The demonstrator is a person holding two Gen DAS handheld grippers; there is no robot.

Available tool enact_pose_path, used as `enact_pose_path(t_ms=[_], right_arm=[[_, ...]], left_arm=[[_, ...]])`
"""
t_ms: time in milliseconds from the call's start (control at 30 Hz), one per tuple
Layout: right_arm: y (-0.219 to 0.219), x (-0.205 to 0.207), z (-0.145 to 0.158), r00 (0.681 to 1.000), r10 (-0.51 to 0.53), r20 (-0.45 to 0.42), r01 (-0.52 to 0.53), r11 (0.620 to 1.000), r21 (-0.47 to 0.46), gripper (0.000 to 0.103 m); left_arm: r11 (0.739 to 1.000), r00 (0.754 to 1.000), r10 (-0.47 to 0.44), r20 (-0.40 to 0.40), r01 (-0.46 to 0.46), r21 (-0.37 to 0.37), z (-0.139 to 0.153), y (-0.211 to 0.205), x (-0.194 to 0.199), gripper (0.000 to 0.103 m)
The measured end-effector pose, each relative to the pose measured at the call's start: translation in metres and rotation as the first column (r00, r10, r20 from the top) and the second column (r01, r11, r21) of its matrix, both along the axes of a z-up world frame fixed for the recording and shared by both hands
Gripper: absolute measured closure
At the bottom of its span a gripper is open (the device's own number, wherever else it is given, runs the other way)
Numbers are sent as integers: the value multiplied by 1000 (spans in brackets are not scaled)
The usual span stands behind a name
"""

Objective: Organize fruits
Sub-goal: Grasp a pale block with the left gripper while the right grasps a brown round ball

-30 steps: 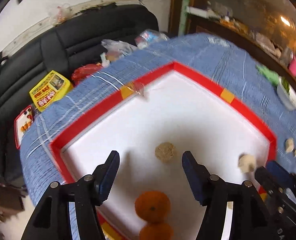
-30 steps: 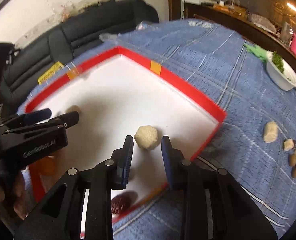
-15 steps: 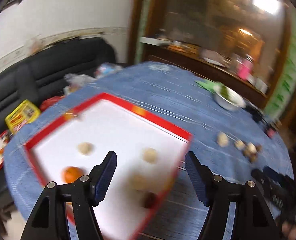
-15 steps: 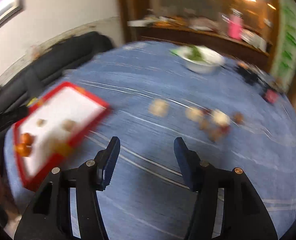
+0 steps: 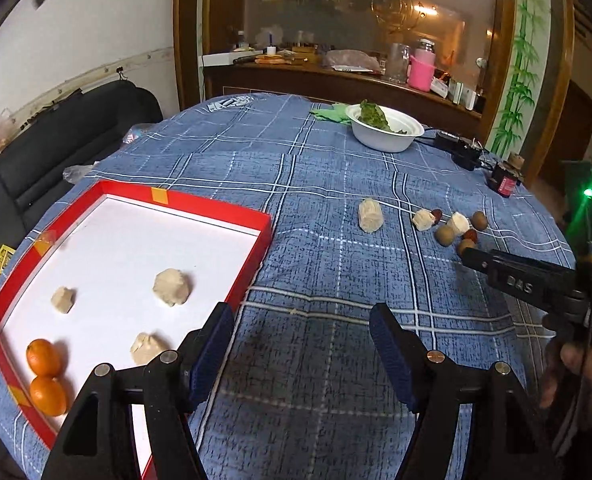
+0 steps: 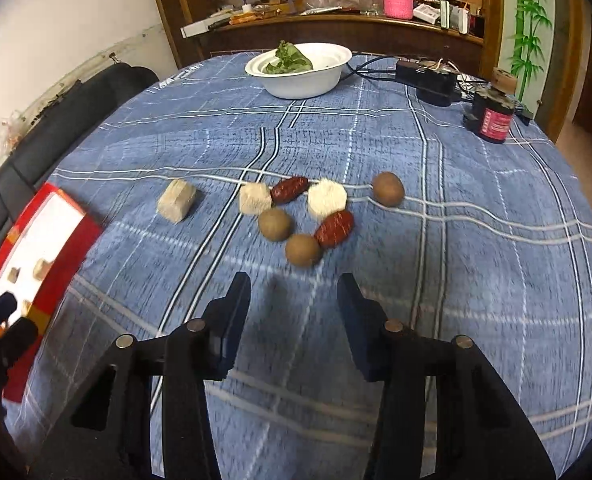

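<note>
Both views have swung away from the red-rimmed tray toward the loose fruits clustered on the blue plaid cloth; the left hand-held gripper, released and empty, now hangs over cloth beside the tray's right edge instead of over the two oranges; the right hand-held gripper, jaws parted, empty, just been closing, hangs short of the cluster; the counter carries a white bowl of greens; behind stands a wooden cabinet.
</note>
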State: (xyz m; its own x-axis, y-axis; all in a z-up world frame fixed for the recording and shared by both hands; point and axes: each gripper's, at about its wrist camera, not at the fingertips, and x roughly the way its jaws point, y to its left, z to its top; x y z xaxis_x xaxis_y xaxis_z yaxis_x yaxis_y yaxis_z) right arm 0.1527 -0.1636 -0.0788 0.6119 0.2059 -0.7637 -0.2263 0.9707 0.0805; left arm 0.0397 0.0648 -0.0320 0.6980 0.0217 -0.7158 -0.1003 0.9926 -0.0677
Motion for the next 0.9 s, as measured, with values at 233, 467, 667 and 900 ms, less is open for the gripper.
enact_pose_path(t_ms=[233,467,667,900], right_arm=[[5,26,-14,1000,-21,-20,20,999,-26,83],[-15,23,-9,1000,-20,-10,21,996,84,83],[-19,20,2,1000,0,17,-2,990,139,83],[-18,19,9,999,15,47,-21,989,144,84]], left_arm=[[1000,1000,-12,-8,12,-3,-6,-12,27,35],[1000,999,-24,-29,24,2,-12,-37,73,34],[1000,999,-9,-48,11,26,-25,-60,127,34],[997,994,-23,-105,30,70,-39,-71,160,77]])
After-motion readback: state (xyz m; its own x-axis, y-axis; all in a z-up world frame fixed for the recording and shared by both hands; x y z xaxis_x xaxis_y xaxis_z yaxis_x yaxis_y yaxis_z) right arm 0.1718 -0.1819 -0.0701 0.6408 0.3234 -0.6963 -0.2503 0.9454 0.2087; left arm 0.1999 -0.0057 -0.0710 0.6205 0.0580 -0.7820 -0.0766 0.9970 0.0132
